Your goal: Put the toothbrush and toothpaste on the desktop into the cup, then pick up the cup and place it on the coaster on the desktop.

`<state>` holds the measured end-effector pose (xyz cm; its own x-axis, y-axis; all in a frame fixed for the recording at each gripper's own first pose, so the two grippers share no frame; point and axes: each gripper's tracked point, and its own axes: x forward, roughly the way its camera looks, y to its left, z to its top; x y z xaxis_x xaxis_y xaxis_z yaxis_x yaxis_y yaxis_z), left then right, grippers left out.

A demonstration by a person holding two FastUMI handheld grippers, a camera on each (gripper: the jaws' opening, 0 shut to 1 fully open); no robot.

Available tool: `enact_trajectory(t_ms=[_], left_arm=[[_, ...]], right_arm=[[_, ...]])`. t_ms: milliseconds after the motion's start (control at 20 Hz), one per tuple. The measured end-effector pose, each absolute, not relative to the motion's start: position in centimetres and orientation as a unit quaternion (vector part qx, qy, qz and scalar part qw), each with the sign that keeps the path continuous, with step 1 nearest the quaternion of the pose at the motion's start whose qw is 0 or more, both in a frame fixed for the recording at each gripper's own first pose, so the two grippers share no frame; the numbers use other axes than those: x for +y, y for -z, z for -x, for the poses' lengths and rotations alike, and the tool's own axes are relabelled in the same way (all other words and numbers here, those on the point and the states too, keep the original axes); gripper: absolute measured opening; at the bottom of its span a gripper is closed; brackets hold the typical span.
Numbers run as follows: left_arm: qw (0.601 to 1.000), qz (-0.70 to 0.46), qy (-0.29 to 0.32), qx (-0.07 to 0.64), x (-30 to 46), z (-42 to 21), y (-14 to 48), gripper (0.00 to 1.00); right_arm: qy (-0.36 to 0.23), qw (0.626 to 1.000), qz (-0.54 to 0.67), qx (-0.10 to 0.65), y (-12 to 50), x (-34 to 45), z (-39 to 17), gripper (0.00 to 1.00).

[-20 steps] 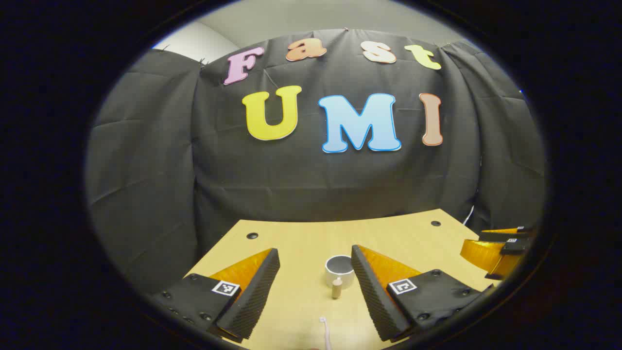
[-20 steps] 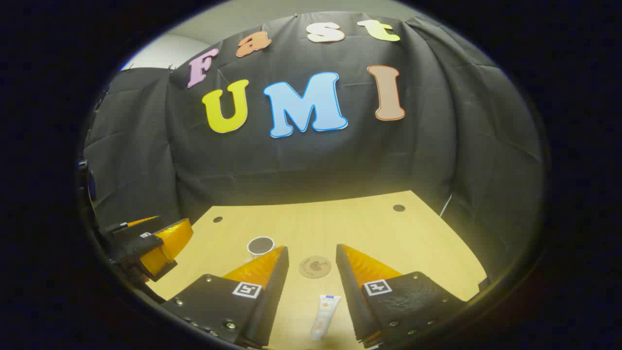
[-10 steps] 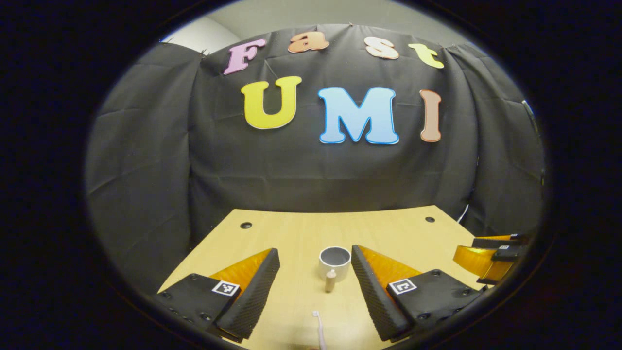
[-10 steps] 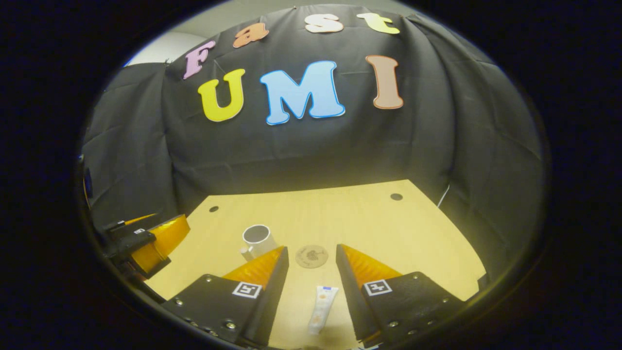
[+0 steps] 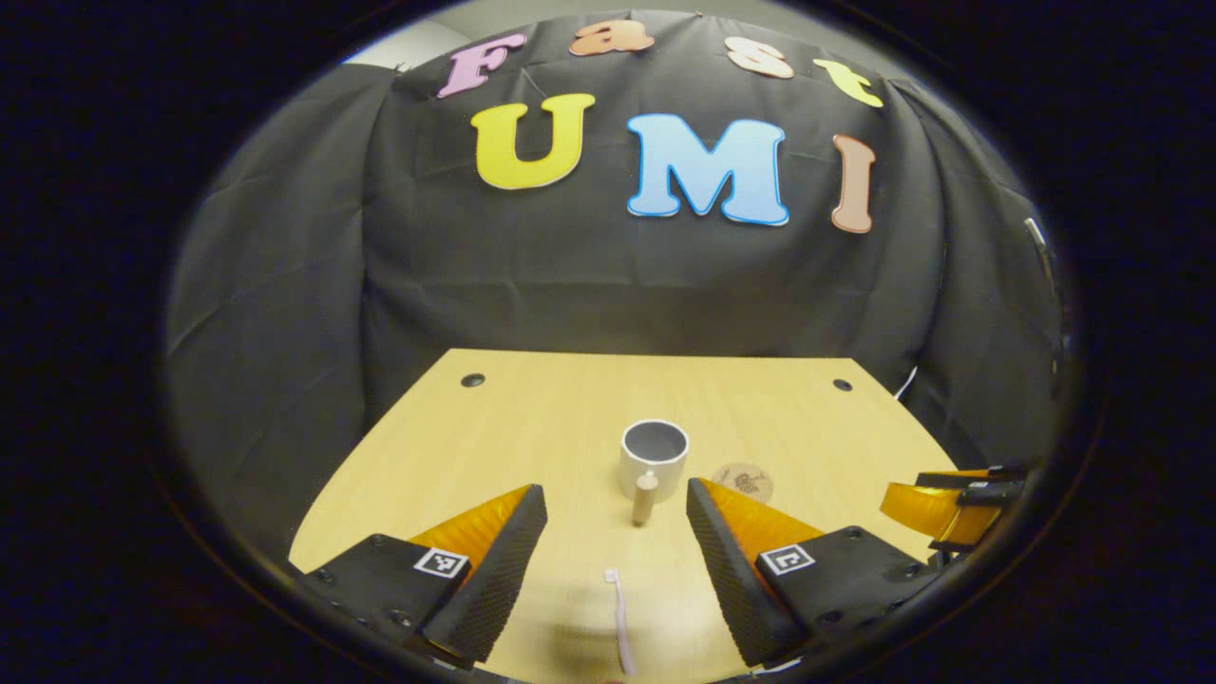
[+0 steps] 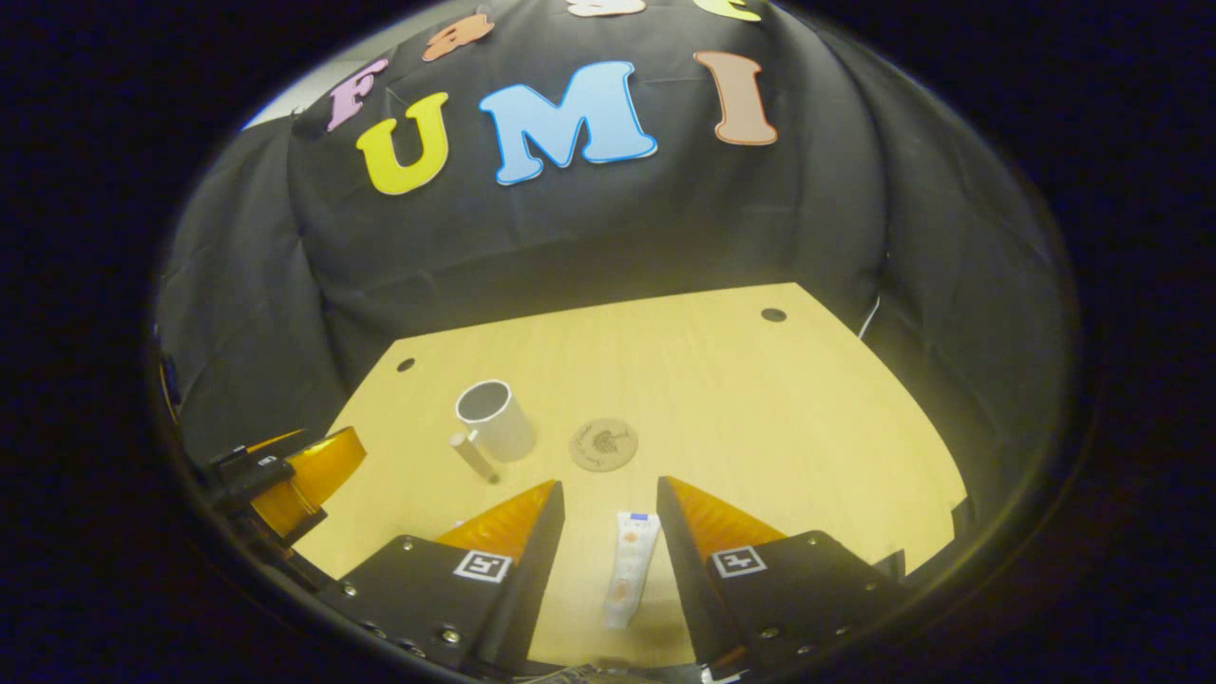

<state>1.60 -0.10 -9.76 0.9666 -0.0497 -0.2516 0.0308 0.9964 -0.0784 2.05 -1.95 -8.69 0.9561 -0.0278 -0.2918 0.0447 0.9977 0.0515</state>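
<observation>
A white cup [image 5: 654, 456] [image 6: 494, 420] stands upright near the middle of the wooden desktop [image 5: 532, 427], with a short wooden handle sticking out toward me. A pale toothbrush [image 5: 619, 622] lies on the desk between the fingers of my open left gripper [image 5: 616, 499], close to the camera. The round brown coaster [image 5: 742, 482] [image 6: 603, 444] lies just right of the cup. A white toothpaste tube [image 6: 631, 567] lies flat between the fingers of my open right gripper [image 6: 609, 492]. Neither gripper touches anything.
The other gripper's orange finger shows at the right edge of the left gripper view [image 5: 940, 503] and at the left edge of the right gripper view [image 6: 294, 475]. Small dark holes [image 5: 472, 380] [image 6: 773, 314] mark the desk's far corners. Black cloth walls the desk.
Both views have tilted down toward the desk, so more of the desktop shows. The toothbrush and the toothpaste tube now lie further in between the fingers. Both grippers stay open.
</observation>
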Motion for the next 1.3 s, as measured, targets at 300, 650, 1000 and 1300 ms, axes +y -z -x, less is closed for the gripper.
enact_trajectory(t_ms=[300,650,1000,1300], left_arm=[[0.981,0.028,0.03,0.188,-0.7,-2.1,15.2,0.96],[0.956,0.039,0.031,0.29,-0.8,-2.5,23.4,1.0],[0.926,0.034,0.027,0.374,-0.9,-1.8,29.6,1.0],[0.91,0.04,0.004,0.414,-0.1,-1.8,32.3,1.0]], right_arm=[[0.031,0.972,-0.04,0.227,14.1,-3.0,-3.2,0.62],[0.031,0.946,-0.04,0.32,20.3,-3.3,-4.3,0.62],[0.028,0.924,-0.027,0.38,24.4,-3.0,-5.8,0.62],[0.035,0.914,-0.026,0.404,26.0,-3.1,-7.1,0.61]])
